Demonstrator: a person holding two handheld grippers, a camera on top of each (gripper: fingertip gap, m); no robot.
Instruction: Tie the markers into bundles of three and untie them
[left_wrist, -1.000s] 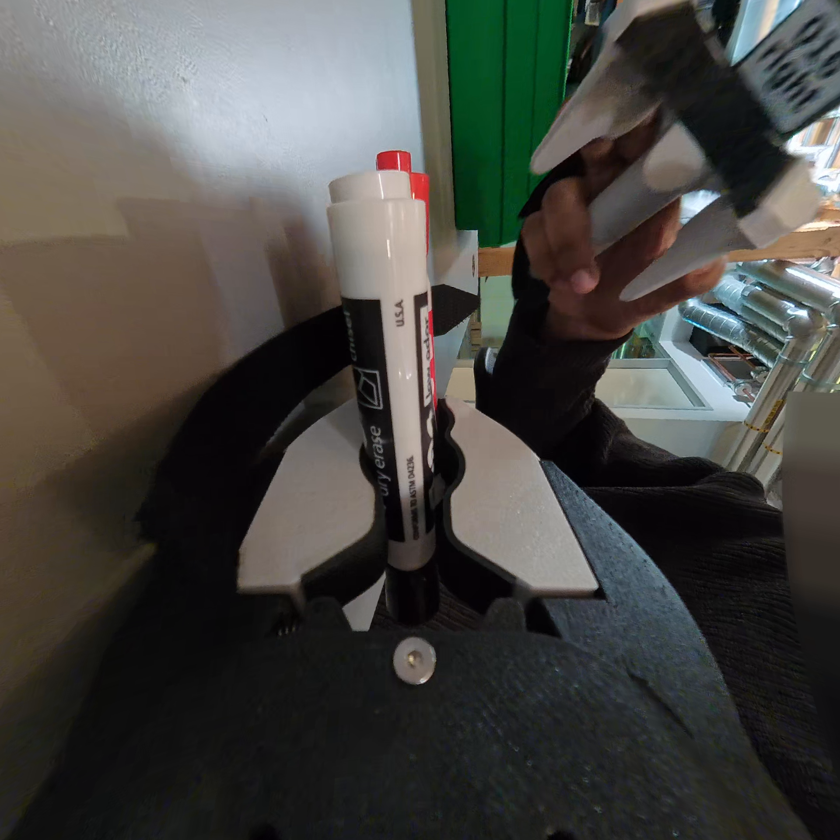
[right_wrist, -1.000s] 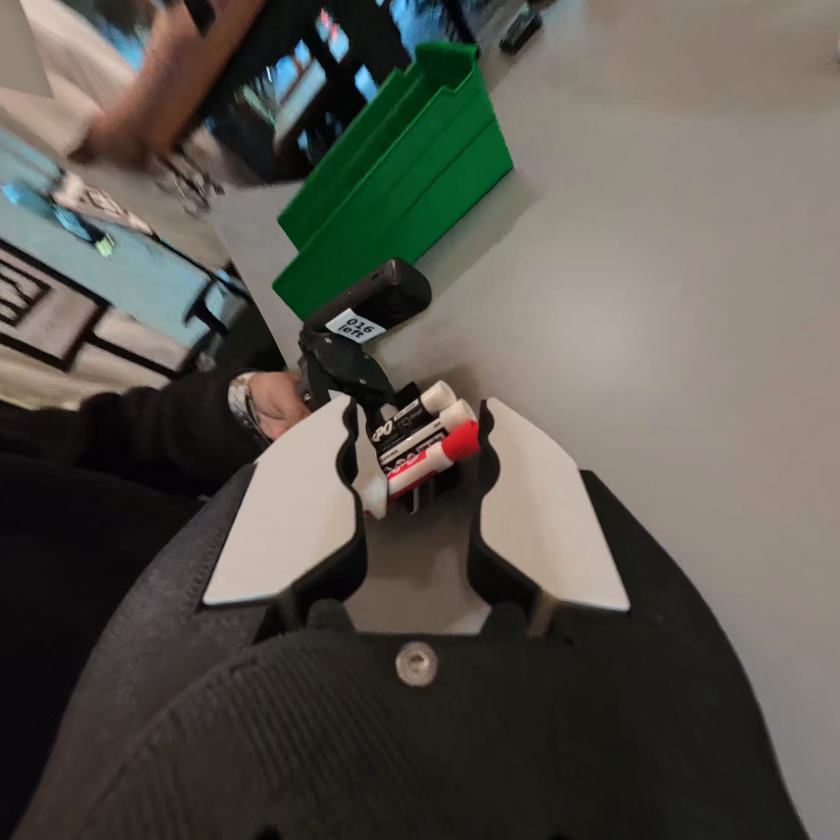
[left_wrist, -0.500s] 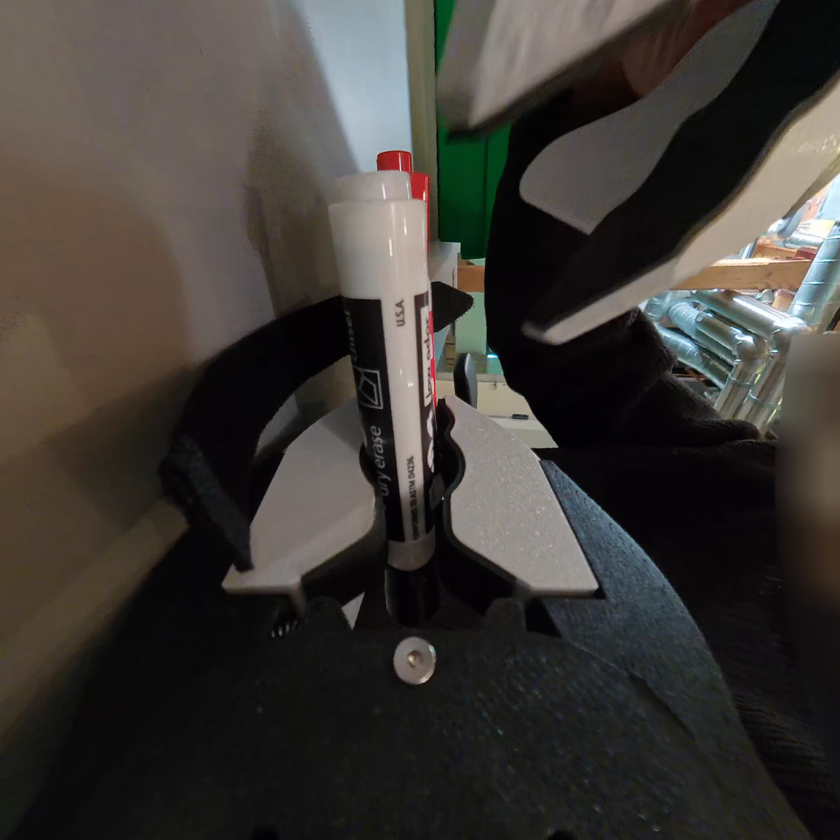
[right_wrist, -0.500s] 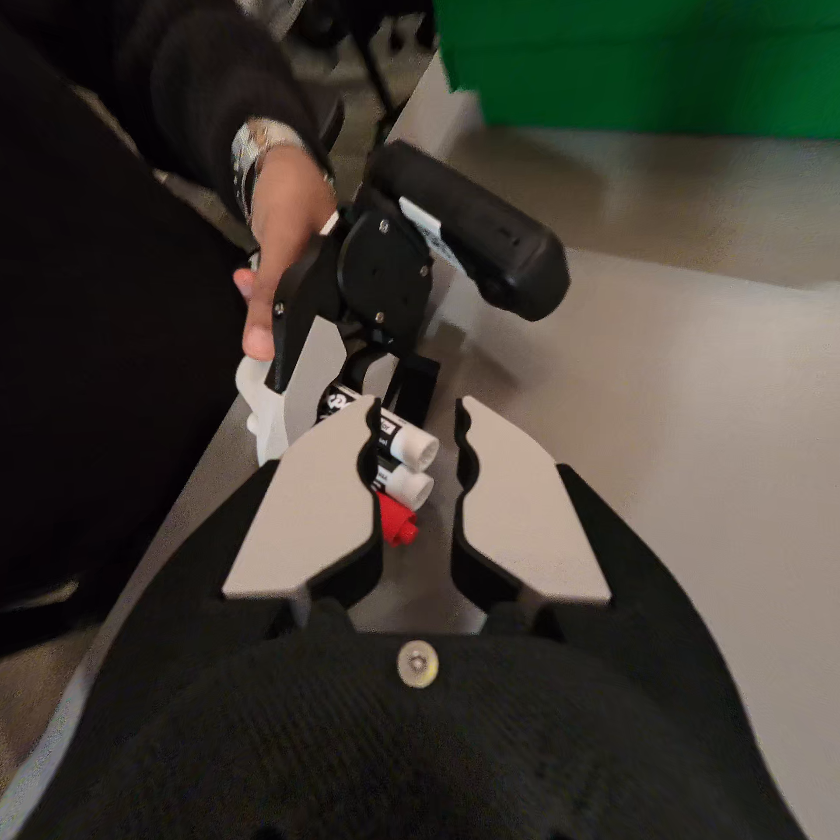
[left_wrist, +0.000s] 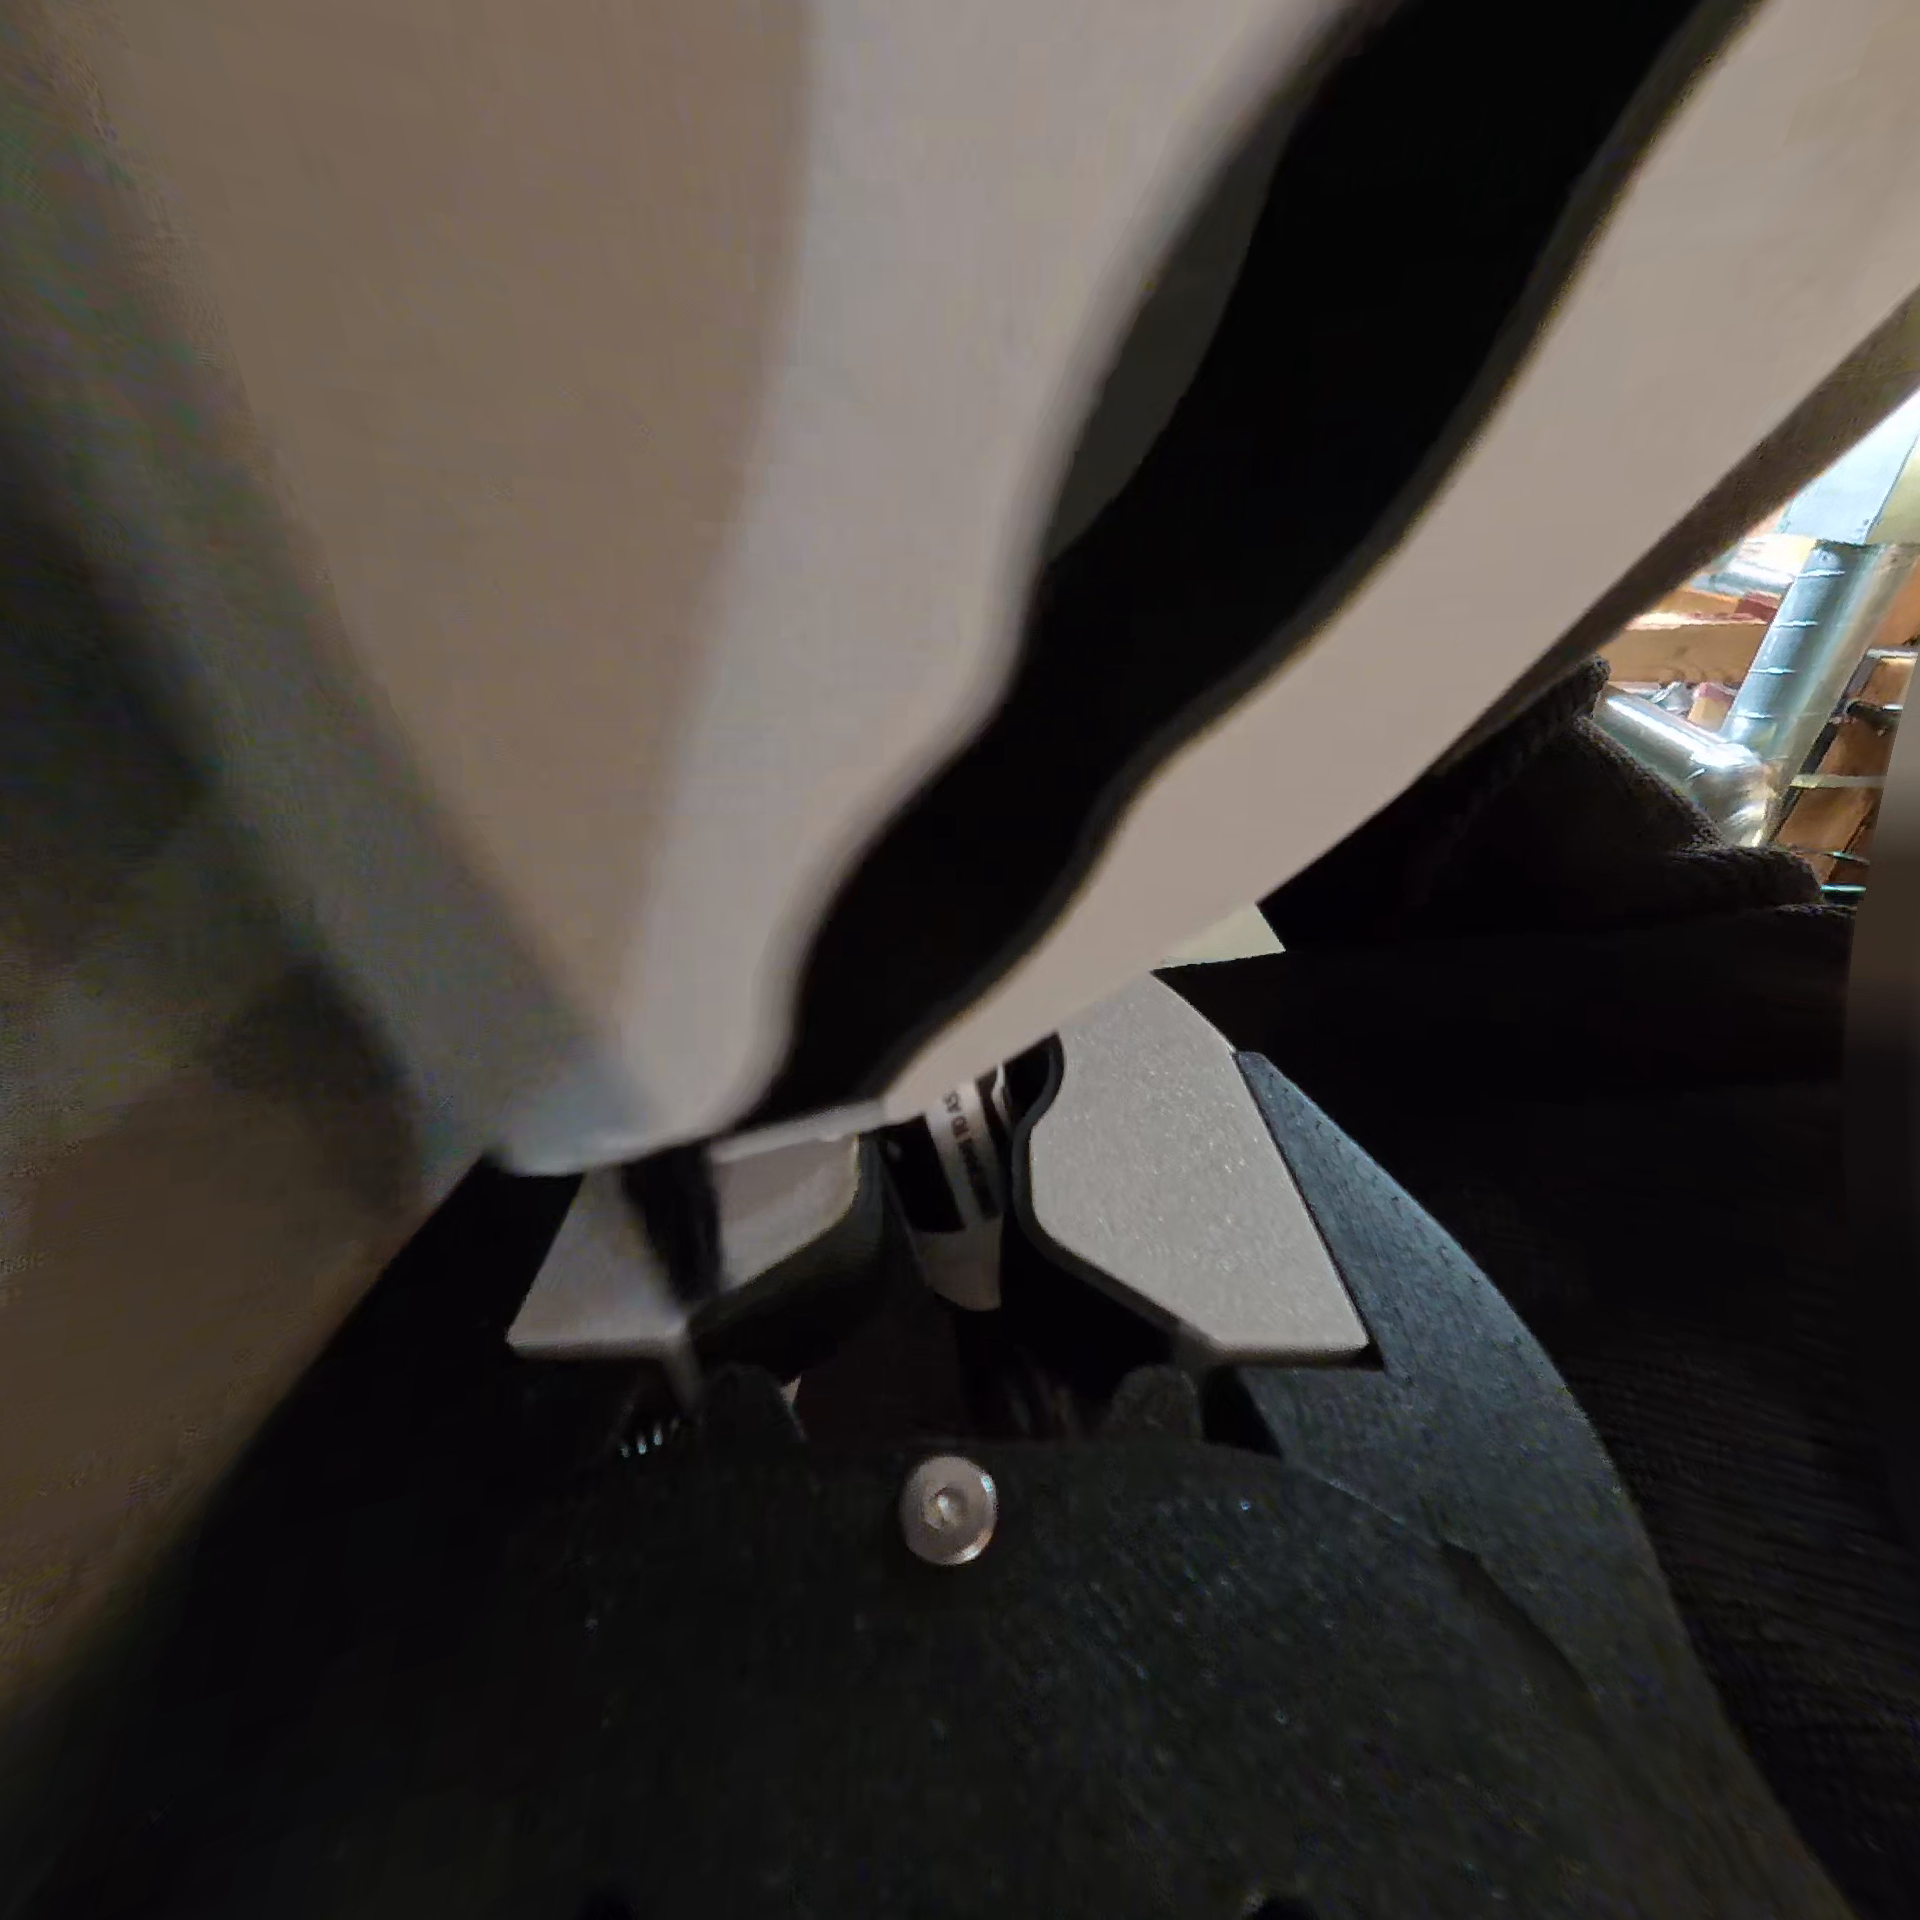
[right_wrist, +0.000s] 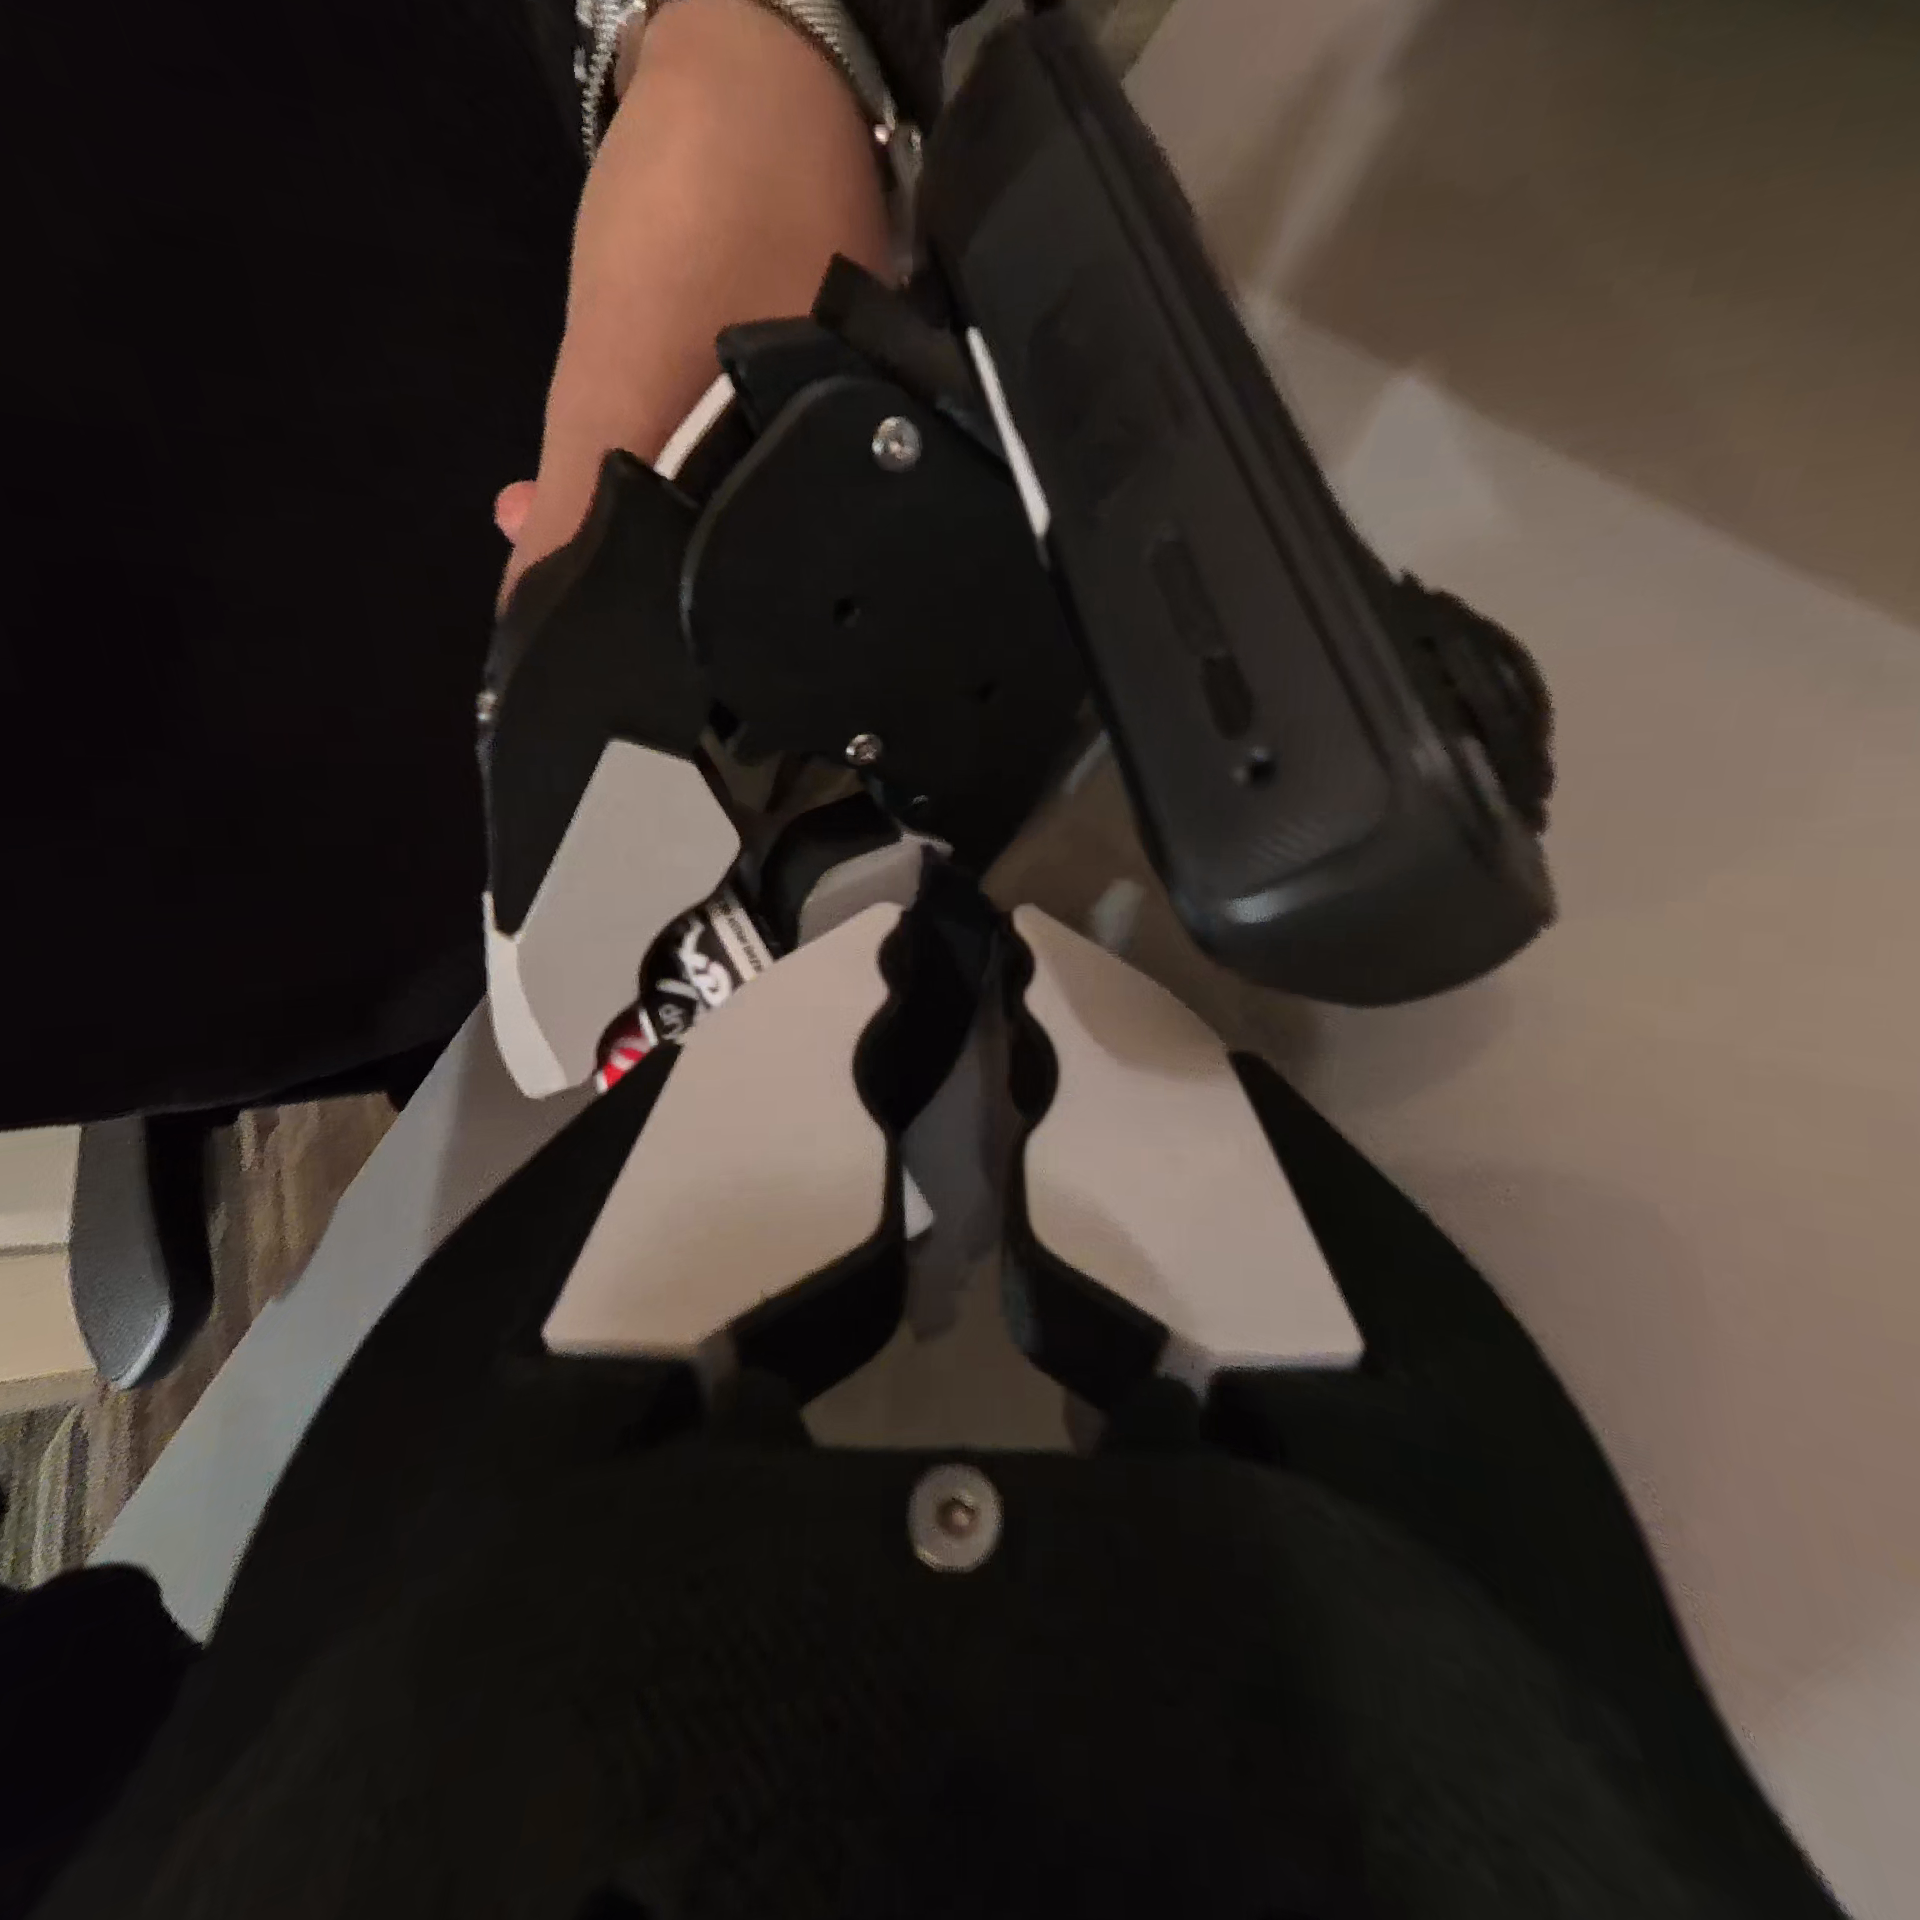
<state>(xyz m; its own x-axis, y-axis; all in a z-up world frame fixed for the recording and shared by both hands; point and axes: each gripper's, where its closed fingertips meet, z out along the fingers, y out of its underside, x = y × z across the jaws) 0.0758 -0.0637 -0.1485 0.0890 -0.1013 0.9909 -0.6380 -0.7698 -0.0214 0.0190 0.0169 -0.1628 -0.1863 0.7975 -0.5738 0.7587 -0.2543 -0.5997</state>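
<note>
The left claw (left_wrist: 940, 1174) was clamped on the markers (left_wrist: 966, 1205). Directly above the markers, the right claw (right_wrist: 951, 971) was pinched on a black strap (right_wrist: 940, 997).

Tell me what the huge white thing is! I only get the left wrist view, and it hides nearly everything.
Observer: That is the right gripper, tip to tip with the left gripper.
Operator: Is it grabbing something?
Observer: It looks shut on the black strap, right at its fingertips.
Operator: Are my markers only black and white?
Observer: No. In the right wrist view the markers also show some red.
</note>
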